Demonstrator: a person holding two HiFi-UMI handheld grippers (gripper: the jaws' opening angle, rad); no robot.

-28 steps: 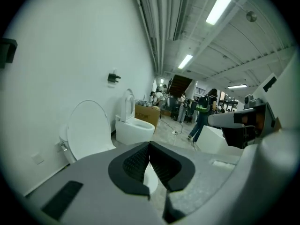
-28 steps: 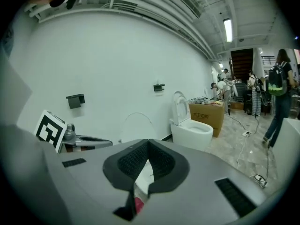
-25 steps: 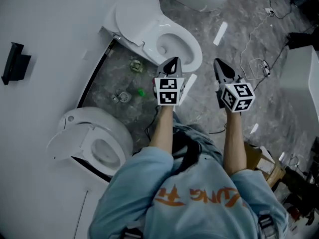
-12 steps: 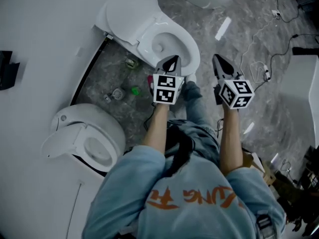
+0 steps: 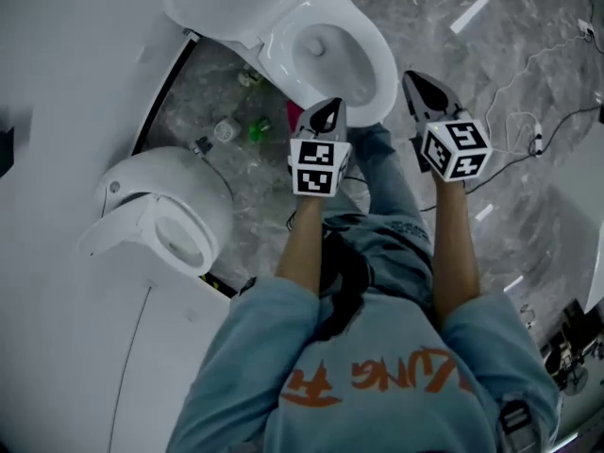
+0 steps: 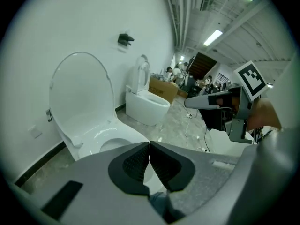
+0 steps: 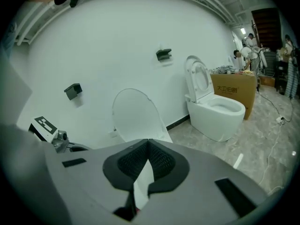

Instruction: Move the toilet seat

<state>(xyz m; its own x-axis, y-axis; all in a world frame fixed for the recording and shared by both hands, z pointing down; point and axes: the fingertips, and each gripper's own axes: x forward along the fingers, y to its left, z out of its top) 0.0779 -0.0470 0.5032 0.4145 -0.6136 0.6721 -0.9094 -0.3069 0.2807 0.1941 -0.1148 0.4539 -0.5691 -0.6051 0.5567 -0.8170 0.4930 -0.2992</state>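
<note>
Head view sits up high, staring steeply down past the person's shoulders onto the left tool (image 5: pixel 327 113), the right tool (image 5: pixel 420 91) and the open toilet (image 5: pixel 283 31) just beyond. Left gripper view rides low behind its own jaws, close in, facing that toilet. Right gripper view faces the white wall (image 7: pixel 117 41), with the toilet's raised lid (image 7: pixel 136 114) dead ahead. Both gripper views catch the second toilet (image 7: pixel 215 109) further off.

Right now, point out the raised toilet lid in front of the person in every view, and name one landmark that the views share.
Head view: the raised toilet lid is at the top edge, left of centre, behind the open bowl.
Left gripper view: left of centre, standing upright.
Right gripper view: near the middle of the picture.
Shared landmark: the white wall directly behind the lid, seen in all three views.
</note>
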